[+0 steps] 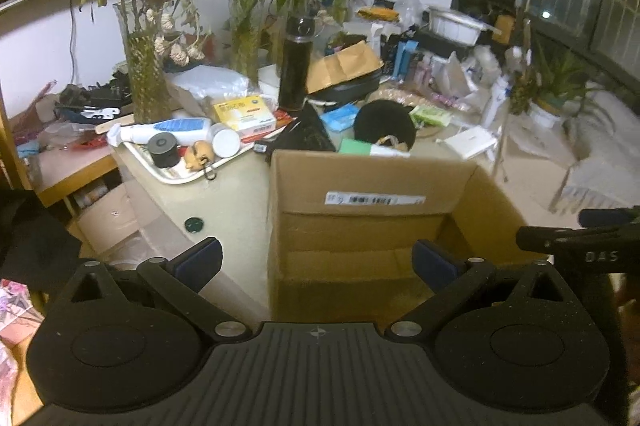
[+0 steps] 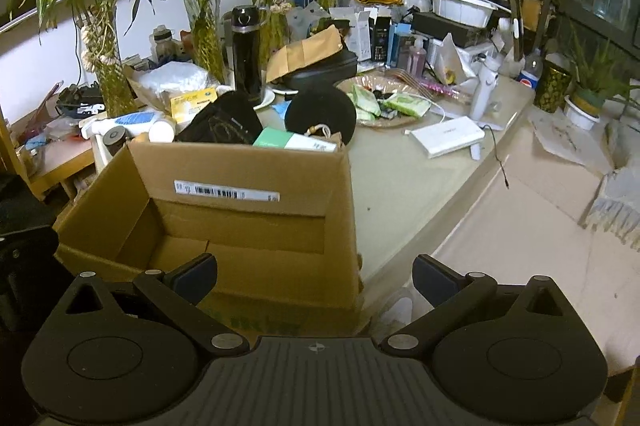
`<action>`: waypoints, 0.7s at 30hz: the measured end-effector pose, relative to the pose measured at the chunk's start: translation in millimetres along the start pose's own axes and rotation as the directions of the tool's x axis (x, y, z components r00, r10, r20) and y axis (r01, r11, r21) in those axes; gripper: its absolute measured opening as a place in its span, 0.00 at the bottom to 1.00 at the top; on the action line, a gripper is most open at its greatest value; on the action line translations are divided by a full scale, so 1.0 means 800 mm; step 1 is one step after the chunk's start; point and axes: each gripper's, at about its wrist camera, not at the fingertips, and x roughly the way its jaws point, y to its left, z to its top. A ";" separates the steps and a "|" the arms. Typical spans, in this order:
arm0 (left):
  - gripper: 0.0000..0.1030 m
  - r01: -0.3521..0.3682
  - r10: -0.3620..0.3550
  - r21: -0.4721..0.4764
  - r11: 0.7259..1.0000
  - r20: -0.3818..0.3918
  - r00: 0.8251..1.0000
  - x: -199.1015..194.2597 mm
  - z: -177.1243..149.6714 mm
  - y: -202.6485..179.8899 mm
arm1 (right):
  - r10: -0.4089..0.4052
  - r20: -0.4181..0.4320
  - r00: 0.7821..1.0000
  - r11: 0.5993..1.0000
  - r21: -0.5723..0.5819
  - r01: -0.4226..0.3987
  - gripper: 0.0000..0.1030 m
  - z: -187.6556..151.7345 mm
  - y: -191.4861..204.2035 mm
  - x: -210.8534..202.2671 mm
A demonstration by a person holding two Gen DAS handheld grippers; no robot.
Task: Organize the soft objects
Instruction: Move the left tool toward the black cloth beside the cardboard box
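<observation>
Room: a cluttered beige table (image 2: 400, 178) against a white wall, with dark barred windows to the right.
Cardboard box: an open cardboard box (image 1: 372, 226) (image 2: 240, 218) stands on the table near its front edge, flaps up, with a white barcode label (image 1: 374, 199) (image 2: 227, 191) on the inner face of the far flap; the part of its inside that shows holds nothing.
Soft objects: a round black cushion (image 1: 385, 124) (image 2: 322, 114) lies on the table just behind the box's far flap; a black fabric pouch (image 2: 220, 124) (image 1: 306, 134) leans beside it, to its left.
Left gripper: the left gripper (image 1: 318, 264) hovers over the box's near left edge, jaws spread wide, nothing between the blue pads.
Right gripper: the right gripper (image 2: 316, 276) hovers over the box's near right corner, jaws likewise wide apart and holding nothing; its black body shows at the right edge of the left wrist view.
Behind the cushion: green wet-wipe packs (image 2: 400, 104) on a shallow dish, a black thermos (image 1: 295, 64) (image 2: 247, 52) standing upright, and a white flat box (image 2: 448, 137) to the right.
Left of the box: a white tray (image 1: 168, 172) carrying a toppled white-and-blue bottle (image 1: 172, 130).
Back row: 3 glass vases of bamboo stalks (image 1: 142, 66) along the wall.
</observation>
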 end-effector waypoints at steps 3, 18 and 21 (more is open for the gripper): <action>1.00 0.004 -0.004 -0.017 1.000 0.020 1.000 -0.003 0.006 0.006 | -0.018 0.005 1.000 1.000 -0.022 0.019 1.00 0.011 0.001 0.000; 1.00 -0.006 0.005 0.012 1.000 0.058 0.998 0.005 0.031 0.031 | -0.025 0.034 0.999 0.994 -0.104 0.029 1.00 0.038 -0.014 0.010; 1.00 -0.016 0.016 0.005 1.000 0.066 0.998 0.007 0.032 0.038 | 0.007 0.043 0.999 0.996 -0.086 -0.003 1.00 0.044 -0.032 0.013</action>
